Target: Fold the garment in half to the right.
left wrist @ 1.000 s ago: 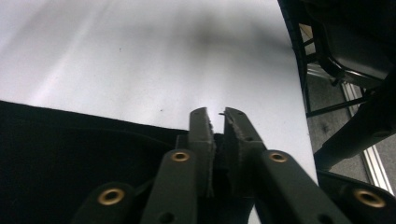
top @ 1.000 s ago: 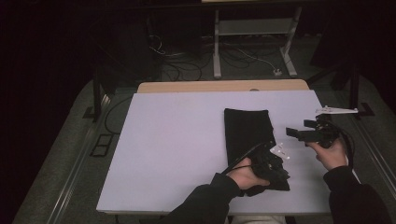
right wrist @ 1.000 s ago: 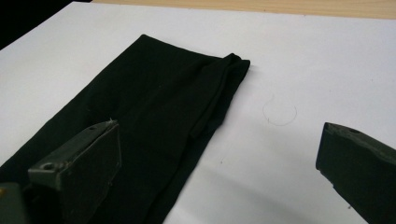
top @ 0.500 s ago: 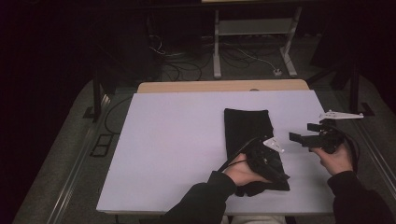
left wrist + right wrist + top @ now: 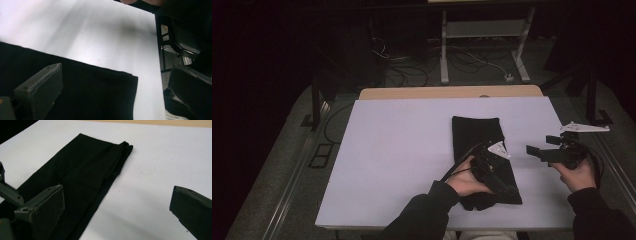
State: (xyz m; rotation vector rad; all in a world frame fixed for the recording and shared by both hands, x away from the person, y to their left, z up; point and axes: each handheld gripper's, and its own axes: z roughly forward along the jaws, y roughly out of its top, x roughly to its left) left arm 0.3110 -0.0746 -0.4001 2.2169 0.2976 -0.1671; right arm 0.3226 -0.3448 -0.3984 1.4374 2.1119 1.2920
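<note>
A long black folded cloth (image 5: 484,159) lies flat on the white rectangular table top (image 5: 397,150), in its right half, with its long axis running from the person's edge away toward the far edge, leaning slightly so that the near end sits further right than the far end. In the right gripper view the far end (image 5: 123,146) shows a small bunched fold at its corner. The left gripper (image 5: 499,180) is low over the near end of the cloth; in the left gripper view one grey jaw pad stands over the black fabric and the other rises off its right edge, so the jaws are wide apart with nothing between them. The right gripper (image 5: 537,150) is held in the air to the right of the cloth, apart from it, its jaws spread wide and empty, pointing leftward at the strip. Compared with a second ago, the left gripper has slid nearer the person along the cloth, and the right one has drawn back to the right and slightly nearer.
</note>
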